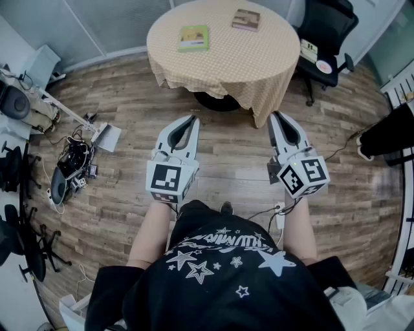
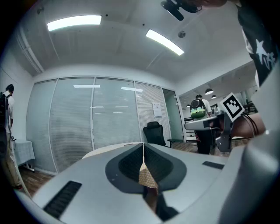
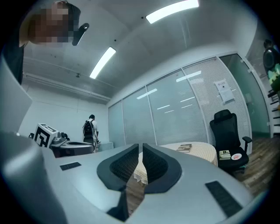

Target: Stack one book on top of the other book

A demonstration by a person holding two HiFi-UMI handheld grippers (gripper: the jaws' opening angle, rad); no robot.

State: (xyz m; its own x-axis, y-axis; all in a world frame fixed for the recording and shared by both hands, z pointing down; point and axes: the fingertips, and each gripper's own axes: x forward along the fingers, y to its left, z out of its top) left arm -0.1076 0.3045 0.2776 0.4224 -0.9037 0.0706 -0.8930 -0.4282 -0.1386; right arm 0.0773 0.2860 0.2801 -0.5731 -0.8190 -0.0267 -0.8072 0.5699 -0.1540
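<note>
A green book [image 1: 193, 37] and a brown book [image 1: 246, 20] lie apart on the round table [image 1: 259, 64], which has a beige checked cloth. Both grippers are held level over the wooden floor, short of the table's near edge. My left gripper [image 1: 192, 119] is shut with its pads touching and nothing between them [image 2: 143, 144]. My right gripper [image 1: 277, 116] is all but closed; only a thin slit shows between its pads [image 3: 140, 145], and nothing is in it. In the right gripper view the brown book [image 3: 184, 148] shows ahead on the table [image 3: 199, 153].
A black office chair [image 1: 326, 32] stands right of the table, with small items on its seat. Cables and gear [image 1: 71, 165] lie on the floor at the left, and black chair bases line the left edge. A person with a backpack [image 3: 89, 129] stands far off by glass walls.
</note>
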